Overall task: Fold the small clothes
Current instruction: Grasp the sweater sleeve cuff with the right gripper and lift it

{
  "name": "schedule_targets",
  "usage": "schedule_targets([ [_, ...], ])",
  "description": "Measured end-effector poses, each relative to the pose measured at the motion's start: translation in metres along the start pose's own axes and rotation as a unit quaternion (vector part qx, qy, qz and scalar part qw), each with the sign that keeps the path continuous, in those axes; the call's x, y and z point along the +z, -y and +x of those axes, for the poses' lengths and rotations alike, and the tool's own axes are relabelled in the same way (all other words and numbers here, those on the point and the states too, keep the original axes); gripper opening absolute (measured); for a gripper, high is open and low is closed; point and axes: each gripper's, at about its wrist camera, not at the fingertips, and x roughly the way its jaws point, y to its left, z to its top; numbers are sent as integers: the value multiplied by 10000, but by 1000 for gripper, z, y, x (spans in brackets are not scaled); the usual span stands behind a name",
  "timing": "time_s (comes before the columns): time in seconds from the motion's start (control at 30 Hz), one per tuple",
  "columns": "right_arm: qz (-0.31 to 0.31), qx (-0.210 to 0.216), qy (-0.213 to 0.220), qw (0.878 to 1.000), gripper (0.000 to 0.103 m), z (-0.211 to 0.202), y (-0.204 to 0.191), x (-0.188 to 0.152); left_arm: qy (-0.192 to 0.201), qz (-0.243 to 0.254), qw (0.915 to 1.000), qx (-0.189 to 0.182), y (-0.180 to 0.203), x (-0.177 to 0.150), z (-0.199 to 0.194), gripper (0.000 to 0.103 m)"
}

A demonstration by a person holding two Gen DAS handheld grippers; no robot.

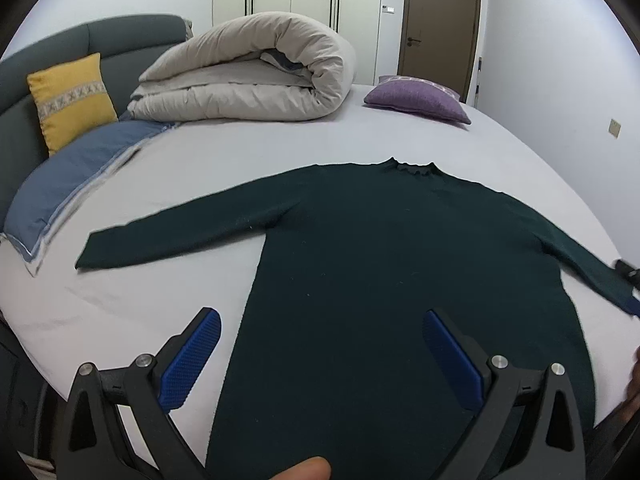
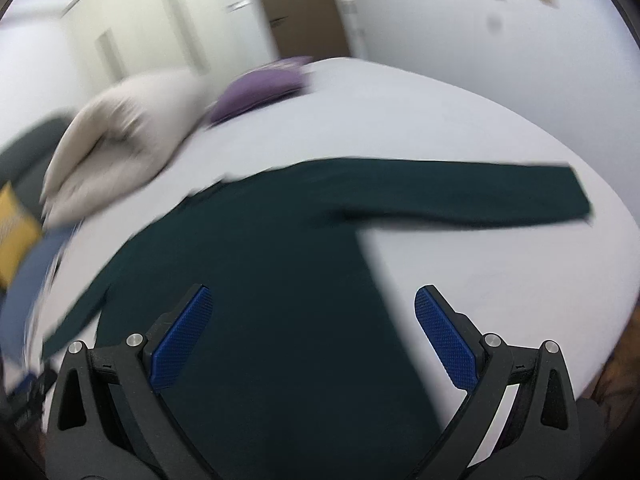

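Observation:
A dark green long-sleeved sweater (image 1: 380,264) lies flat on the white bed (image 1: 168,292), collar away from me, both sleeves spread out sideways. It also shows in the blurred right wrist view (image 2: 280,280). My left gripper (image 1: 320,324) is open and empty above the sweater's lower left part. My right gripper (image 2: 314,300) is open and empty above the sweater's lower right edge. The tip of the right gripper shows at the right sleeve's cuff in the left wrist view (image 1: 628,276).
A rolled beige duvet (image 1: 248,76) lies at the far side of the bed, a purple cushion (image 1: 416,98) to its right. A blue pillow (image 1: 76,184) and a yellow cushion (image 1: 70,98) lie at the left by the grey headboard (image 1: 24,80).

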Motion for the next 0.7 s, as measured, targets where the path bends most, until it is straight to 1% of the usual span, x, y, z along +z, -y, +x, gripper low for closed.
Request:
schedule_targets([
  [0.03, 325, -38, 16, 9995, 103, 4, 29, 8, 36, 92, 9999, 114, 5, -1, 1, 103],
  [0.1, 1006, -159, 60, 9948, 101, 12, 88, 20, 106, 292, 9993, 210, 15, -1, 2, 103],
  [0.13, 1332, -242, 55, 9908, 96, 16, 117, 24, 130, 388, 9989, 245, 20, -1, 3, 103],
  [0.2, 1951, -357, 58, 9801, 91, 25, 175, 30, 136, 614, 9974, 340, 31, -1, 6, 103],
  [0.27, 2482, -374, 35, 9680, 86, 33, 224, 33, 86, 770, 9964, 356, 41, 2, 13, 103],
  [0.3, 2712, -317, 28, 9620, 86, 38, 244, 33, 51, 810, 9961, 342, 45, 3, 16, 103],
  [0.33, 2884, -214, 37, 9573, 83, 44, 260, 34, 5, 837, 9960, 300, 49, 6, 19, 103],
  [0.37, 2995, -84, 61, 9540, 79, 48, 273, 37, -86, 863, 9961, 163, 54, 9, 25, 103],
  [0.43, 3092, 74, 129, 9509, 78, 57, 289, 45, -270, 849, 9960, -82, 58, 13, 33, 103],
  [0.47, 3100, 122, 172, 9505, 78, 61, 294, 50, -399, 777, 9957, -321, 61, 16, 39, 103],
  [0.5, 3093, 182, 196, 9506, 78, 67, 298, 55, -466, 732, 9953, -429, 63, 18, 42, 103],
  [0.57, 3061, 258, 170, 9515, 71, 80, 306, 65, -477, 684, 9951, -537, 68, 21, 47, 103],
  [0.6, 3030, 247, 160, 9525, 67, 86, 308, 69, -451, 658, 9948, -632, 70, 22, 48, 103],
  [0.67, 2900, 282, 97, 9566, 48, 98, 310, 77, -245, 591, 9940, -882, 70, 24, 49, 103],
  [0.7, 2839, 276, 38, 9584, 42, 103, 311, 80, -185, 533, 9942, -910, 71, 24, 50, 103],
])
